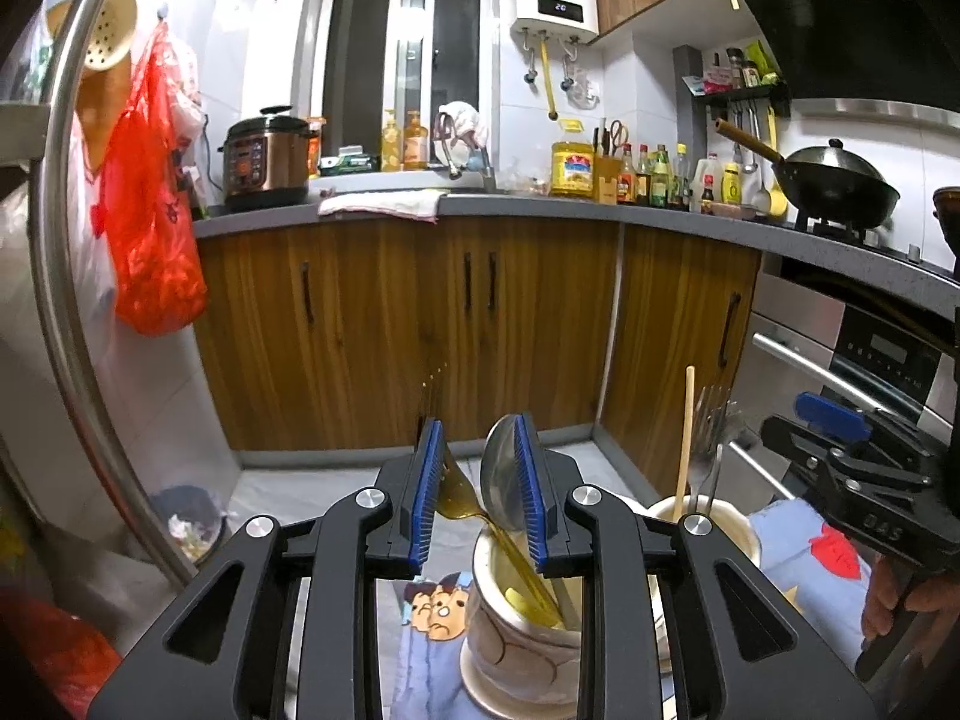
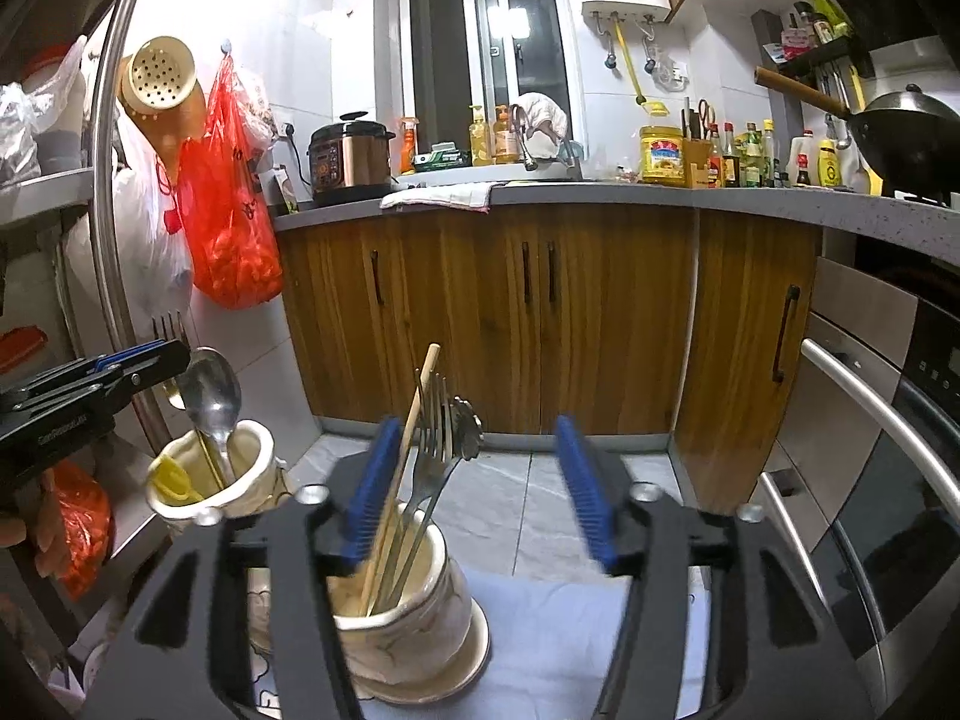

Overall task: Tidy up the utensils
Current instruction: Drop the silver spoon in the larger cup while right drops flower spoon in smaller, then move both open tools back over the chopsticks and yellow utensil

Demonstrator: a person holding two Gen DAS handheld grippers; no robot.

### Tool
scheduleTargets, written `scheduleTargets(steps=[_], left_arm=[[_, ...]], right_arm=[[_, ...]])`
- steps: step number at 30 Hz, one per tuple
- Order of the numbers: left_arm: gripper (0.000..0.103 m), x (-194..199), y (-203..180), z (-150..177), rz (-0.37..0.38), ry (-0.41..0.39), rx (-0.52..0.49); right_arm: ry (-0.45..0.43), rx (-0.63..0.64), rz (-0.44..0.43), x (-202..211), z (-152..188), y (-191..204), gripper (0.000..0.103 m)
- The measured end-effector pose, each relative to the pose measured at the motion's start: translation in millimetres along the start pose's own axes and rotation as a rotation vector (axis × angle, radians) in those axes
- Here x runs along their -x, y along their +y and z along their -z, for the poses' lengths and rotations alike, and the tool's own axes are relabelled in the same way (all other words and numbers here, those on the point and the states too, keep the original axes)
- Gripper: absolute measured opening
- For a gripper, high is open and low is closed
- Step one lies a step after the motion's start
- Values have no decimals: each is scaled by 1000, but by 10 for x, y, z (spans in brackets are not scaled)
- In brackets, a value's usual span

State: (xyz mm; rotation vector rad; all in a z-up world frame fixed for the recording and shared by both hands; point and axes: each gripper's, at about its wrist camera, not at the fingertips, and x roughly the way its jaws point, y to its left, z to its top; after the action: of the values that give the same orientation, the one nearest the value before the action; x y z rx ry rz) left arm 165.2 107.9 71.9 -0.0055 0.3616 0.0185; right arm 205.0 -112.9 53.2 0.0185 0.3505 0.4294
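left tongs (image 1: 477, 498) clamped on gold fork (image 1: 459, 495) over cup (image 1: 522, 618) | right tongs (image 2: 480, 492) apart, right of holder (image 2: 414, 618)

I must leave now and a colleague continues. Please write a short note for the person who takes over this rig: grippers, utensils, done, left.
Left gripper: fingers partly closed around a gold fork and a silver spoon; whether they clamp is unclear. Both stand in the left cup.
Right gripper: open, holds nothing, above the right cup.
Done: forks and a chopstick stand in the right cup.
Left: possibly release the fork and spoon; no loose utensils visible.
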Motion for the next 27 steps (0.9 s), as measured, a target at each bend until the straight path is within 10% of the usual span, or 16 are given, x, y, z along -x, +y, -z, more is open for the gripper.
scheduleTargets(steps=[14,27], left_arm=[[91,522,-209,132,77,83,9],[93,590,-469,1103,154,343,48]], right_arm=[[129,-18,46,674,355,-303,97],[326,-3,5,960,1072,-145,96]])
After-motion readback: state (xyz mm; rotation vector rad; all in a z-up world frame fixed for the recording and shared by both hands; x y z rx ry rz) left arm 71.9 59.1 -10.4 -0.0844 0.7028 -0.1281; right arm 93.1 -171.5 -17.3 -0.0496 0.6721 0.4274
